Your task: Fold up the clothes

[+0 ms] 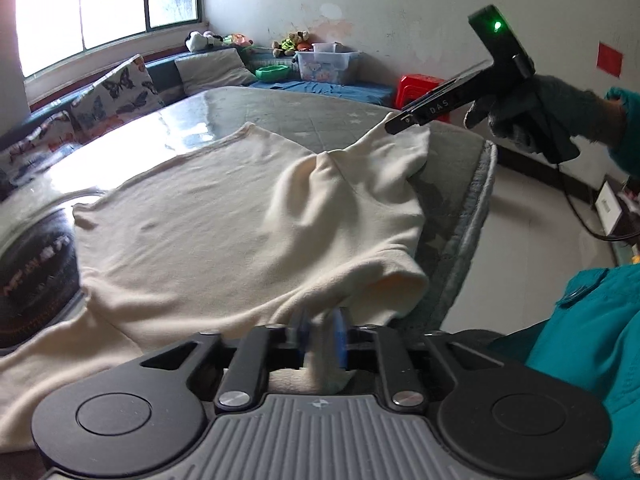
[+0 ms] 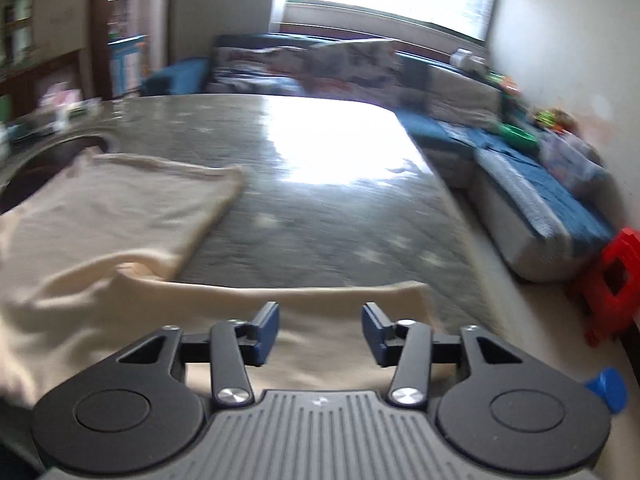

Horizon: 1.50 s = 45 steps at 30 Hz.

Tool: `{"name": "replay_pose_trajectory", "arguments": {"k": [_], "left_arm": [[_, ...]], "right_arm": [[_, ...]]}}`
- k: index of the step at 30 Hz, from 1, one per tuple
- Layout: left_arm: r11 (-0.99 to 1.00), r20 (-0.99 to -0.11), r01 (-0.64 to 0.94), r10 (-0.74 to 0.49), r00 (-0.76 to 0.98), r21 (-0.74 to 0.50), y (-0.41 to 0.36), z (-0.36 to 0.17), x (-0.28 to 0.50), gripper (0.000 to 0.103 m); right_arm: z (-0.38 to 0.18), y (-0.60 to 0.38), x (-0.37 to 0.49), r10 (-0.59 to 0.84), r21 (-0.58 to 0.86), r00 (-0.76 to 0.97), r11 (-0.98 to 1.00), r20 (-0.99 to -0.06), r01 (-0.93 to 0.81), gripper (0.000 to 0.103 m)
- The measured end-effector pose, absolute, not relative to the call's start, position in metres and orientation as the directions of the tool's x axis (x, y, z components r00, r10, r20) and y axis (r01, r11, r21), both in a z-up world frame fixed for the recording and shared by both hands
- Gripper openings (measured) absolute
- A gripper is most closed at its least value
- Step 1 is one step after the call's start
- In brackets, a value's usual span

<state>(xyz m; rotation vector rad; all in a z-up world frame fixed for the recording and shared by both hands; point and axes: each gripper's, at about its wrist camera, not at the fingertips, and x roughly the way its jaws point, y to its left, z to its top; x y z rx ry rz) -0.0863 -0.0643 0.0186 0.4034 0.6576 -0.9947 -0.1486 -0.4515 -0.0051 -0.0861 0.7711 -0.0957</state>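
A cream garment (image 1: 224, 216) lies spread on the grey star-patterned table cover (image 1: 304, 116). My left gripper (image 1: 322, 340) is shut on a bunched fold of the garment near its front edge and lifts it a little. My right gripper shows in the left wrist view (image 1: 394, 124), held by a gloved hand above the garment's far right corner. In the right wrist view the right gripper (image 2: 320, 330) is open and empty just above the cream garment (image 2: 100, 220), its blue pads (image 2: 266, 330) well apart.
A round dark hole (image 1: 36, 276) in the table lies at the left. The table's padded edge (image 1: 476, 208) drops off to the right. A red stool (image 2: 612, 284), a bench with cushions (image 1: 120, 92), toys and a plastic bin (image 1: 326, 65) stand beyond.
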Motion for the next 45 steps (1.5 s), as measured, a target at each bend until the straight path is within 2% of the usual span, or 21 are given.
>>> {"name": "replay_pose_trajectory", "arguments": {"k": [1, 7, 12, 14, 17, 18, 19, 22, 24, 25, 28, 33, 38, 45], "left_arm": [[0.497, -0.666, 0.867, -0.64, 0.383, 0.021, -0.063, 0.02, -0.087, 0.001], [0.494, -0.63, 0.868, -0.688, 0.359, -0.045, -0.045, 0.032, -0.091, 0.0], [0.458, -0.629, 0.886, -0.709, 0.317, -0.07, -0.038, 0.037, -0.092, 0.001], [0.485, -0.625, 0.874, -0.695, 0.356, -0.042, -0.042, 0.038, -0.088, 0.002], [0.482, -0.61, 0.876, -0.692, 0.387, 0.01, -0.05, 0.037, -0.087, 0.012], [0.479, -0.61, 0.878, -0.69, 0.39, 0.02, -0.053, 0.036, -0.086, 0.025], [0.477, -0.617, 0.878, -0.684, 0.389, 0.024, -0.055, 0.034, -0.084, 0.03], [0.472, -0.643, 0.881, -0.674, 0.363, 0.003, -0.061, 0.026, -0.078, 0.027], [0.467, -0.662, 0.884, -0.669, 0.337, -0.023, -0.063, 0.02, -0.075, 0.02], [0.461, -0.668, 0.887, -0.665, 0.333, -0.017, -0.062, 0.017, -0.077, 0.02], [0.439, -0.677, 0.898, -0.668, 0.31, -0.023, -0.061, 0.017, -0.079, 0.02], [0.472, -0.631, 0.878, -0.707, 0.321, -0.082, -0.062, 0.036, -0.059, 0.021], [0.546, -0.646, 0.829, -0.677, 0.352, -0.12, -0.083, 0.027, -0.034, 0.021], [0.502, -0.66, 0.852, -0.691, 0.295, -0.145, -0.095, 0.012, -0.045, 0.023]], "right_arm": [[-0.005, -0.443, -0.146, -0.09, -0.108, 0.715, 0.994, -0.694, 0.02, 0.054], [-0.022, -0.416, -0.134, -0.022, -0.095, 0.69, 0.993, -0.724, -0.069, 0.056], [-0.024, -0.416, -0.135, -0.037, -0.099, 0.69, 0.994, -0.723, -0.051, 0.073], [-0.024, -0.418, -0.135, -0.031, -0.093, 0.688, 0.994, -0.725, -0.053, 0.074], [-0.025, -0.419, -0.135, -0.028, -0.08, 0.684, 0.996, -0.729, -0.044, 0.077], [-0.025, -0.42, -0.134, -0.029, -0.079, 0.683, 0.996, -0.73, -0.042, 0.078], [-0.025, -0.42, -0.134, -0.029, -0.08, 0.683, 0.996, -0.73, -0.043, 0.078], [-0.025, -0.42, -0.134, -0.032, -0.085, 0.682, 0.995, -0.731, -0.045, 0.079], [-0.026, -0.421, -0.133, -0.034, -0.086, 0.681, 0.995, -0.731, -0.042, 0.085], [-0.026, -0.421, -0.133, -0.035, -0.085, 0.681, 0.996, -0.731, -0.04, 0.085], [-0.026, -0.424, -0.133, -0.028, -0.072, 0.674, 0.997, -0.738, -0.038, 0.086], [-0.013, -0.412, -0.134, -0.054, -0.126, 0.706, 0.991, -0.706, -0.05, 0.086], [-0.001, -0.388, -0.123, 0.052, -0.055, 0.739, 0.991, -0.671, -0.12, 0.086], [-0.023, -0.372, -0.113, 0.045, -0.114, 0.671, 0.975, -0.74, -0.192, 0.086]]}}
